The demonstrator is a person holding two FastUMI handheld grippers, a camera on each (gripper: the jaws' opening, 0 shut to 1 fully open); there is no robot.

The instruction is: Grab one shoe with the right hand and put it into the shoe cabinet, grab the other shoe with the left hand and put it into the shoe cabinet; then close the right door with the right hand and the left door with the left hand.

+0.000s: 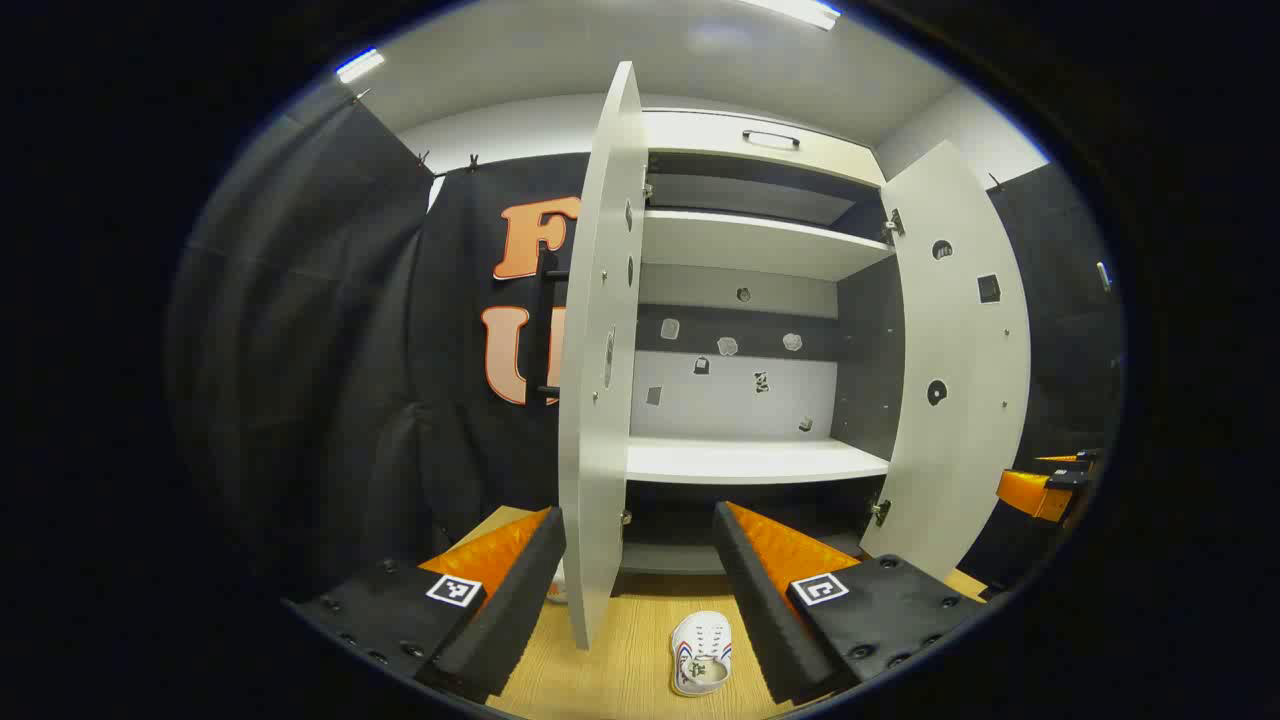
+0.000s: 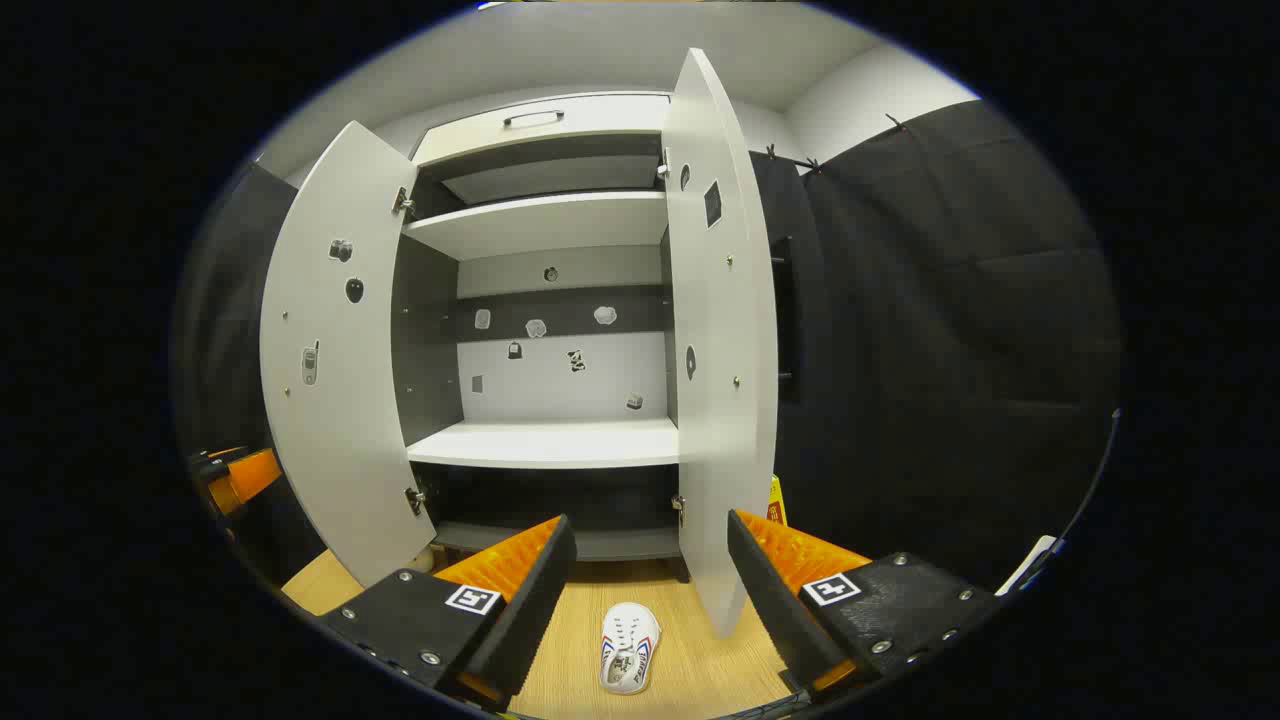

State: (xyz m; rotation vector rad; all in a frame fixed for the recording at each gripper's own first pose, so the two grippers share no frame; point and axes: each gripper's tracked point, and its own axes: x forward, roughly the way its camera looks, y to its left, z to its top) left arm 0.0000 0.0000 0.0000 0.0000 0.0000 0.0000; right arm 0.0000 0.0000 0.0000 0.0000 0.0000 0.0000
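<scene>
Shoe cabinet [image 1: 760, 250] stands with both doors swung wide; left door [image 1: 600, 360] edge-on in the left gripper view, right door [image 2: 722, 340] likewise in the right gripper view. Small stickers on the back panel [image 1: 740, 395]. One white shoe [image 2: 628, 648] lies on the wooden floor [image 2: 690, 670] in front of the cabinet. Left gripper [image 1: 640, 590] spread wide, holding nothing. Right gripper [image 2: 650, 595] also spread, empty, the shoe on the floor between its fingers, untouched.

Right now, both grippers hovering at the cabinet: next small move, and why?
Probably lower the right gripper onto the white shoe. It lies on the wooden floor just below the open fingers; both cabinet doors stand open and the shelf holds no shoe.
</scene>
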